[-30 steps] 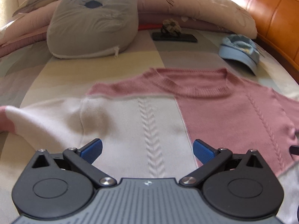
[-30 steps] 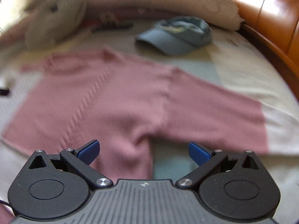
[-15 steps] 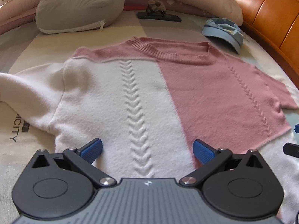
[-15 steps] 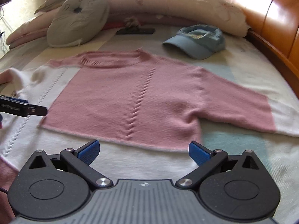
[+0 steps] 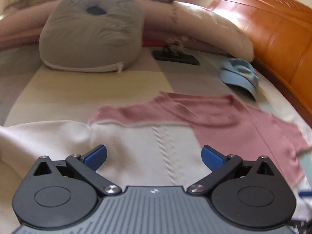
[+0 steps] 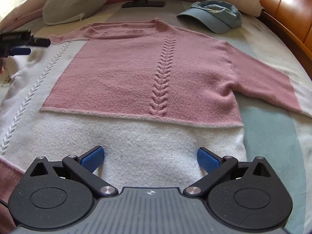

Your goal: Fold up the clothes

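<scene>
A pink and white knit sweater (image 6: 136, 74) lies flat on the bed, front up, neck toward the pillows, both sleeves spread out. My right gripper (image 6: 150, 159) is open just above its white bottom band, nothing between the blue pads. In the left wrist view the same sweater (image 5: 224, 120) shows blurred, and my left gripper (image 5: 154, 156) is open low over its white left part near the shoulder. From the right wrist view, the left gripper (image 6: 21, 44) appears at the far left edge above the white sleeve.
A blue cap (image 6: 214, 16) rests on the bed beyond the right shoulder. A grey cushion (image 5: 91, 35) and long pillows lie at the head. A black flat object (image 5: 175, 57) sits near them. The orange wooden bed frame (image 5: 282, 39) borders the right side.
The left gripper has moved forward and lower toward the sweater's upper left, its view now blurred. The right gripper has come closer and lower over the bottom band. Both stay open.
</scene>
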